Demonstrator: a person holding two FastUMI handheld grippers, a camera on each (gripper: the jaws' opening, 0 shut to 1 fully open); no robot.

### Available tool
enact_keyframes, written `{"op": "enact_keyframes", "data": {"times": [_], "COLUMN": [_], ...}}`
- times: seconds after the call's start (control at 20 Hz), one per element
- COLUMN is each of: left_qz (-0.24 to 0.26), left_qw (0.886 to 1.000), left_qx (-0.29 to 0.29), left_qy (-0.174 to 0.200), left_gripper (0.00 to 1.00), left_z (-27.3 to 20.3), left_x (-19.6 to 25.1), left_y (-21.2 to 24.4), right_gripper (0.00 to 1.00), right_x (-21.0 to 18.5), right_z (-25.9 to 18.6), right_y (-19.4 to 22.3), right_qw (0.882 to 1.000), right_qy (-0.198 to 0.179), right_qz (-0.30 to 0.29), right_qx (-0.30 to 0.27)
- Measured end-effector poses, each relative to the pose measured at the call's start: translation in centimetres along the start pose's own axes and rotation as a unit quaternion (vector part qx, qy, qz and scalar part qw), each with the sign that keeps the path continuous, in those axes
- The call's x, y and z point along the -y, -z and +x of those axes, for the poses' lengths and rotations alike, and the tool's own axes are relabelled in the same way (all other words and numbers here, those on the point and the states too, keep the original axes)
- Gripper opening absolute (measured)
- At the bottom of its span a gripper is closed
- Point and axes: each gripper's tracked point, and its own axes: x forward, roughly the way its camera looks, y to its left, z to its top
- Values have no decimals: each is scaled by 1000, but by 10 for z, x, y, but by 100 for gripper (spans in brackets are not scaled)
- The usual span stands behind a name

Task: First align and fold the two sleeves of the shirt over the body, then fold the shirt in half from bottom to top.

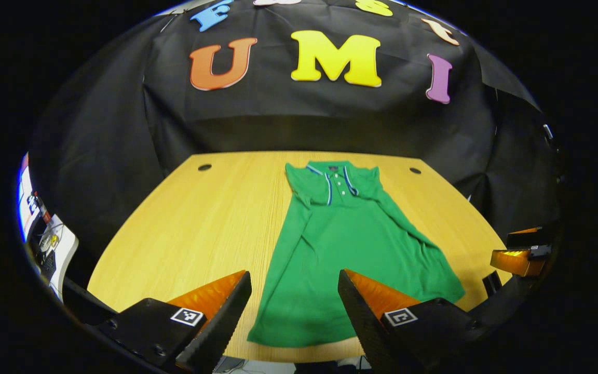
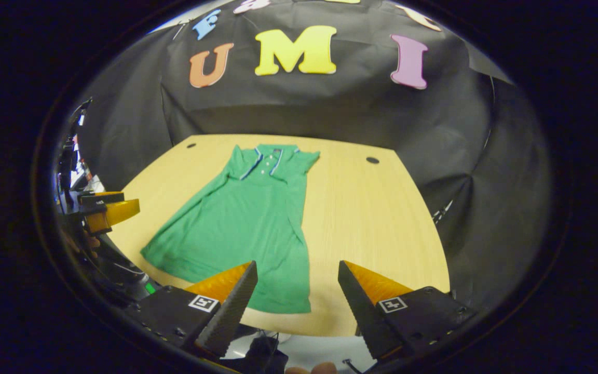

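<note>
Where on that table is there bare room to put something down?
Two bare patches of the wooden table: one between the green shirt and the table edge with the left tool, one between the shirt and the edge with the right tool. The middle strip under the shirt is taken.

One shirt [image 1: 345, 249] — one table [image 1: 200, 218] — two grippers [image 1: 295, 291]

Our left gripper [image 1: 295, 306] has two wedge-shaped fingers with ridged inner faces, each on a black block with a small square black-and-white marker and screws. Our right gripper [image 2: 297, 298] is built and marked alike.
</note>
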Motion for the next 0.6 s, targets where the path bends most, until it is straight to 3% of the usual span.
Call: {"op": "enact_keyframes", "data": {"times": [0.25,0.45,0.6], "left_qz": [3,-25,-12], "left_qw": [993,985,983], "left_qx": [-116,-170,-180], "left_qy": [11,19,28], "left_gripper": [100,100,100], "left_z": [10,16,22], "left_x": [-19,-21,-21], "left_y": [68,83,76], "right_gripper": [96,95,95], "right_x": [7,0,-3], "right_z": [24,45,58], "right_y": [42,66,78], "right_qw": [997,990,986], "right_qy": [2,-11,-2], "right_qz": [12,41,34], "right_qx": [-71,-133,-165]}}
